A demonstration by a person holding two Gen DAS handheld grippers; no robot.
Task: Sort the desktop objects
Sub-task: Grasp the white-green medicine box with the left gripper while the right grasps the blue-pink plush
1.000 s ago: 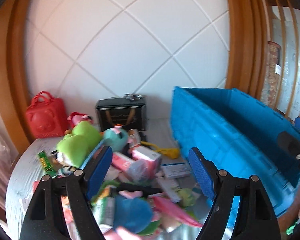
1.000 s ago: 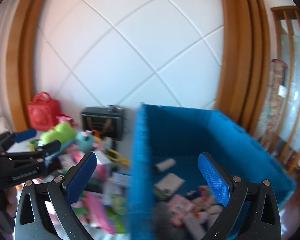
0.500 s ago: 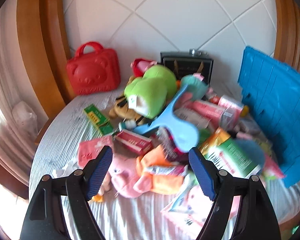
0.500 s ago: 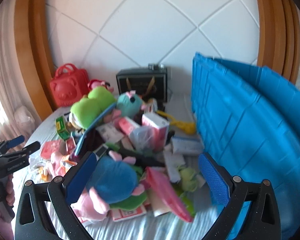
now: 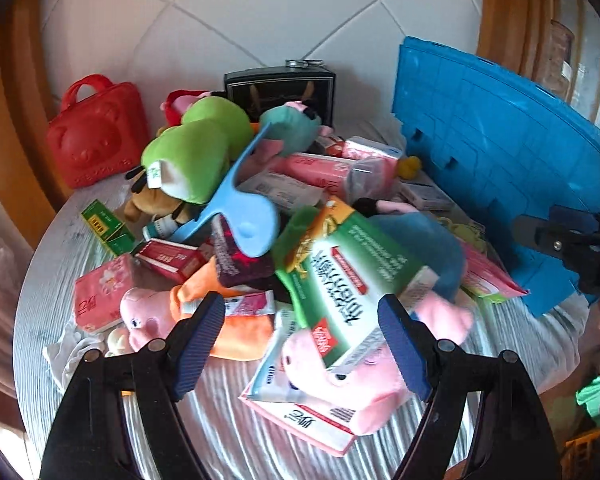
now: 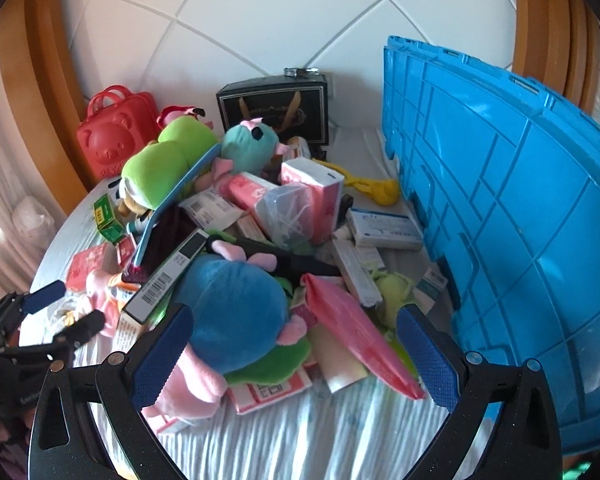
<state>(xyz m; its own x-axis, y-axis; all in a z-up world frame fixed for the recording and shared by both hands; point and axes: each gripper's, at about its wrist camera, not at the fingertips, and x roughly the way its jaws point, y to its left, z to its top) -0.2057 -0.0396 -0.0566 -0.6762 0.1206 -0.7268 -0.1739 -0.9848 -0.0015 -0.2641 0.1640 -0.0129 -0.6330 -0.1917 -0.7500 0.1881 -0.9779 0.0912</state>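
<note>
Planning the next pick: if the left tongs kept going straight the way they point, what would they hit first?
Probably the green and white packet lying atop the pile, straight ahead between the open left tongs; the pink plush beneath it is close too, and depth is unclear.

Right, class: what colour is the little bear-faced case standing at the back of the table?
Red. The case shows best in the right wrist view.

Both my hands come down toward the heap — my left gripper (image 5: 300, 340) now hangs over the green-and-white printed packet (image 5: 348, 280), my right gripper (image 6: 296, 350) over the round blue plush toy (image 6: 232, 312), off the big blue plastic crate (image 6: 520, 216).
</note>
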